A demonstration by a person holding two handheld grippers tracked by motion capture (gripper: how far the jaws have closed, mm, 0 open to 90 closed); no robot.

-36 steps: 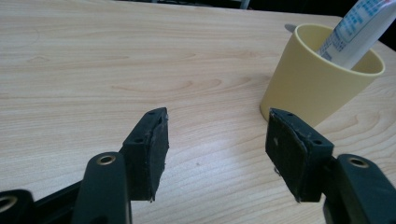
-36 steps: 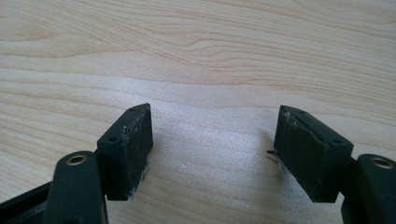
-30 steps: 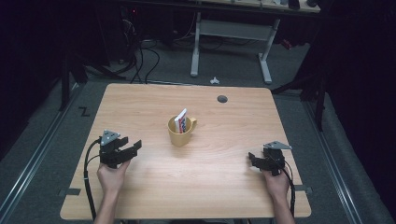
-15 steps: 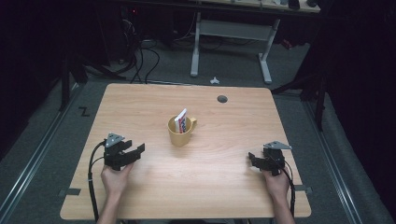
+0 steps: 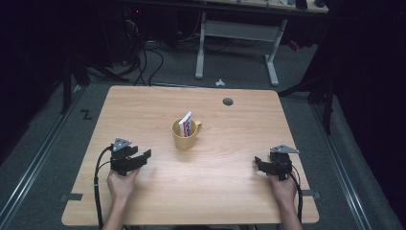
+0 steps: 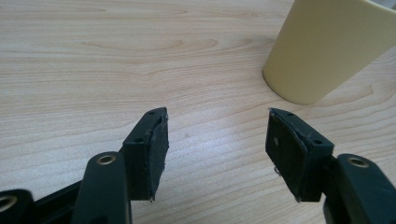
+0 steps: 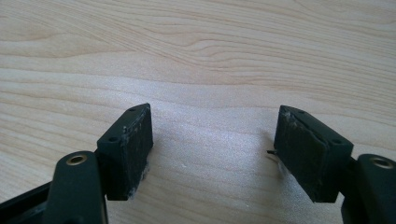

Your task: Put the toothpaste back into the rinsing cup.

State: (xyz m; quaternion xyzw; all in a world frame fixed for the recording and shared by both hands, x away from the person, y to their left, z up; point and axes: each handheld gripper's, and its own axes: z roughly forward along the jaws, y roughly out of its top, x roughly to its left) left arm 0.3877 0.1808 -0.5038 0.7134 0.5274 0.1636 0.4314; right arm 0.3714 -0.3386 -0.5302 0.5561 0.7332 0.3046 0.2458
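A yellow mug [image 5: 185, 135] stands upright at the middle of the wooden table [image 5: 230, 120], with a red, white and blue packet [image 5: 185, 125] sticking out of it. My left gripper [image 5: 143, 156] rests low at the table's front left, open and empty, pointing right toward the mug. In the left gripper view the mug [image 6: 327, 49] is ahead at the upper right, beyond the open gripper [image 6: 217, 135]. My right gripper [image 5: 258, 165] sits at the front right, open, nothing between its jaws. The right gripper view has the gripper [image 7: 212, 140] over bare wood.
A round grey cable hole [image 5: 228, 101] lies near the table's far edge. Beyond the table are a white desk frame [image 5: 237, 33], cables on the floor and a small white object [image 5: 219, 82]. Dark surroundings ring the table.
My left gripper has slid back toward the front edge and slightly right. The right gripper and the mug have stayed put.
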